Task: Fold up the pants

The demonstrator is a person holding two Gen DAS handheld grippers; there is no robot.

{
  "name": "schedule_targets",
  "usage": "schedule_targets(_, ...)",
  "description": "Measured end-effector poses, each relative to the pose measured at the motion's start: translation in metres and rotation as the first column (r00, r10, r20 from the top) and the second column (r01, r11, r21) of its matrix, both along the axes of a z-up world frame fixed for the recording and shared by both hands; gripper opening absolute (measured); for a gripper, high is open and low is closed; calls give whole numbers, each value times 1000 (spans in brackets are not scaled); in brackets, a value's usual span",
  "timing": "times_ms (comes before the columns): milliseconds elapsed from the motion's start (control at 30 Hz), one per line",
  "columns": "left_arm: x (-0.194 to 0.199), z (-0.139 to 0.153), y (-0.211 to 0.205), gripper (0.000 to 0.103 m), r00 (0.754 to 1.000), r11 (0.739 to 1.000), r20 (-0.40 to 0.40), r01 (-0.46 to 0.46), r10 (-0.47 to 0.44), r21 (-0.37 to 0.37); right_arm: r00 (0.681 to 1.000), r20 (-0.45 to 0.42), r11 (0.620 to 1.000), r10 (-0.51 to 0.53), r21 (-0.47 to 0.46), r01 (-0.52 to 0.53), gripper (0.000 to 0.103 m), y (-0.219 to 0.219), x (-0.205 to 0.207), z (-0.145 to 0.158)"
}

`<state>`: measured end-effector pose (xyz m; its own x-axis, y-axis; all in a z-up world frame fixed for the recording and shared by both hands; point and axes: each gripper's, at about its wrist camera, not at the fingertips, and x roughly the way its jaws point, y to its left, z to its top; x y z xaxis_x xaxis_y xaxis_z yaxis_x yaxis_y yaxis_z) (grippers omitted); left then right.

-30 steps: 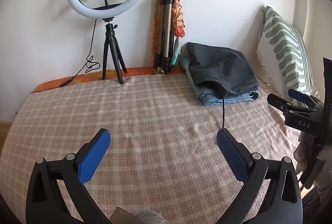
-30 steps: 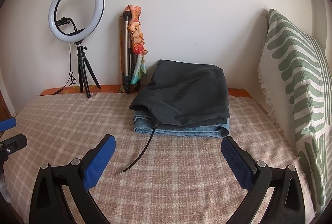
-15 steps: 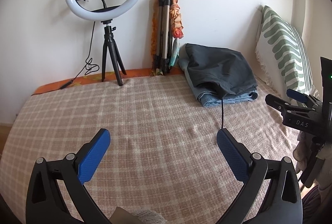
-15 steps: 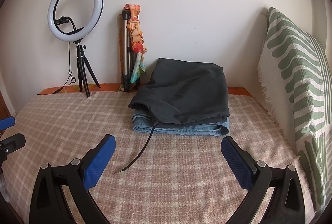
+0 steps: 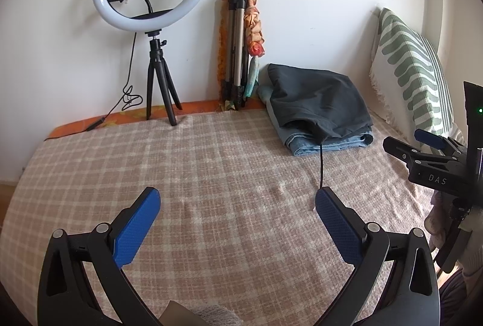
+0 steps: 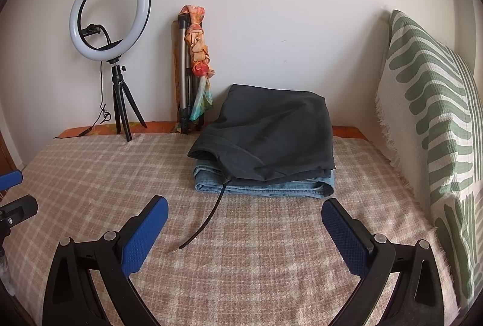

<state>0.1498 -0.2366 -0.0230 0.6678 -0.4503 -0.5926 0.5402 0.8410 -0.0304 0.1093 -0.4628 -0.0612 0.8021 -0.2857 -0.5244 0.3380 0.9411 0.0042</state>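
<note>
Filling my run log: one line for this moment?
left gripper open | right gripper open | dark pants folded atop jeans

Both your wrist cams sit low over the bed (image 5: 229,163), facing the wall; both catch the ring light (image 6: 110,15) and folded stack (image 6: 265,145).

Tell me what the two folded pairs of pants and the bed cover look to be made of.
Dark pants: smooth matte woven cloth, likely cotton or a blend; a drawstring trails out. Blue pants underneath: denim, judging by faded blue and stitched hem. Bed cover: soft, slightly fuzzy woven plaid.
</note>
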Motion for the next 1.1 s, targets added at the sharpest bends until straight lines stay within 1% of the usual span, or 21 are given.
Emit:
schedule_targets(833,-1,1,-1,102,1000,1000,0,13,-13,-3,1000,-10,1000,16,7,-16,103,1,3,-1)
schedule_targets(1100,-5,2,-1,102,1000,1000,27,15,-15,0,1000,-11,1000,16,10,-16,103,1,4,-1)
